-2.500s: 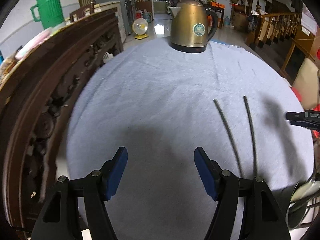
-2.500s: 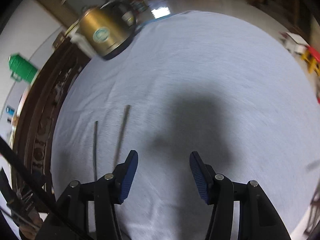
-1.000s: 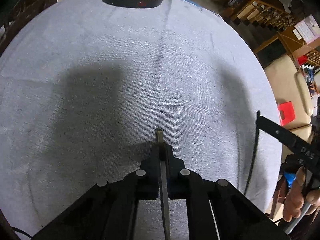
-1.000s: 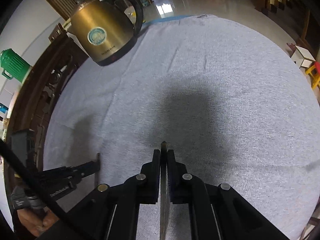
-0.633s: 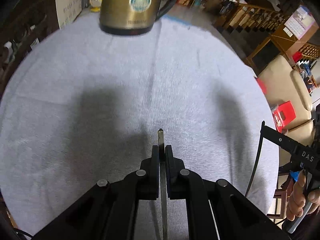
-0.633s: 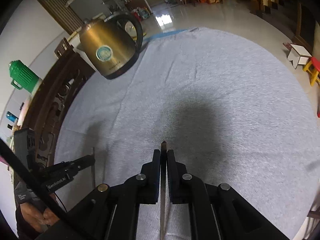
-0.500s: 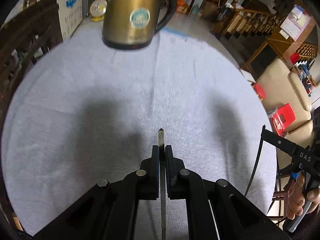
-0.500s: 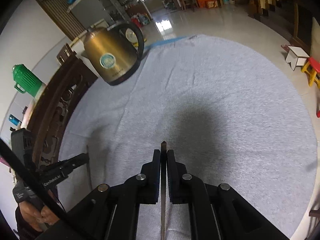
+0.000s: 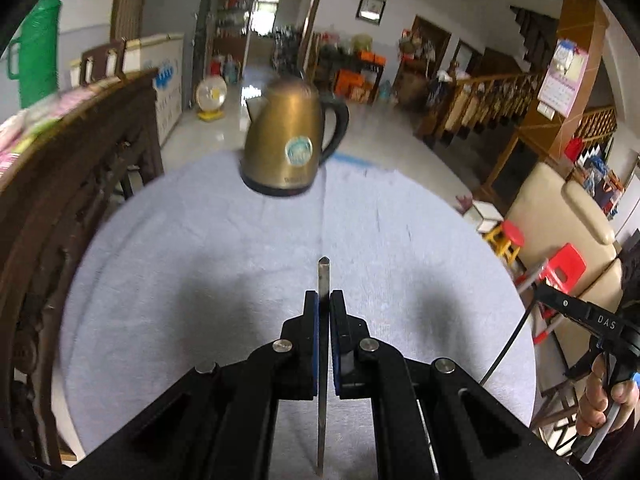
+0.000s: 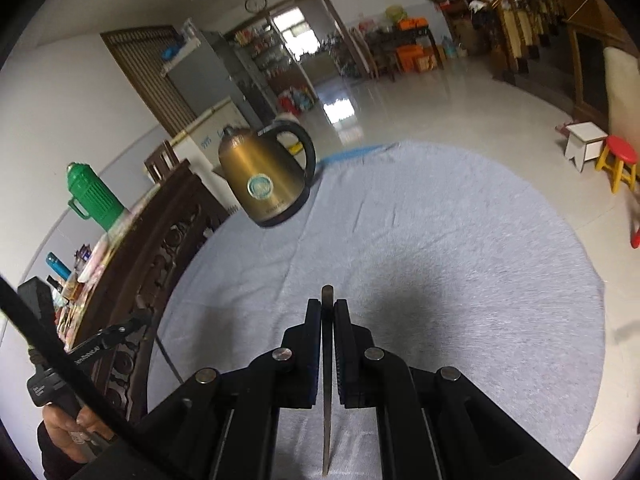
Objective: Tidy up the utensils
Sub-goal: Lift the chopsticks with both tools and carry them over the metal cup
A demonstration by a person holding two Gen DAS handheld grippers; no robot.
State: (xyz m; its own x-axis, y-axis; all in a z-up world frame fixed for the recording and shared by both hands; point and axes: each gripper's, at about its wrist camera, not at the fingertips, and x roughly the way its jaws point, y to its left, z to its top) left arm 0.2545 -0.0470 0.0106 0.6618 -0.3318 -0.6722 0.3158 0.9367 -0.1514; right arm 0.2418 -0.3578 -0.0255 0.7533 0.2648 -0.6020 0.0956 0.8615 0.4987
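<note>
My left gripper is shut on a dark chopstick, held above the grey-clothed round table. The stick's blunt end pokes out past the fingertips and its thin end runs back toward the camera. My right gripper is shut on a second dark chopstick, also lifted above the cloth. The right gripper shows at the right edge of the left wrist view with its chopstick hanging down. The left gripper shows at the left of the right wrist view.
A brass electric kettle stands at the table's far edge. A carved dark wooden cabinet runs along the left, with a green thermos on it. Red stools and a beige chair stand off the right side.
Both grippers closed on the two chopsticks that lay on the cloth and lifted them. Both views have since tilted up, so the kettle and room show more.
</note>
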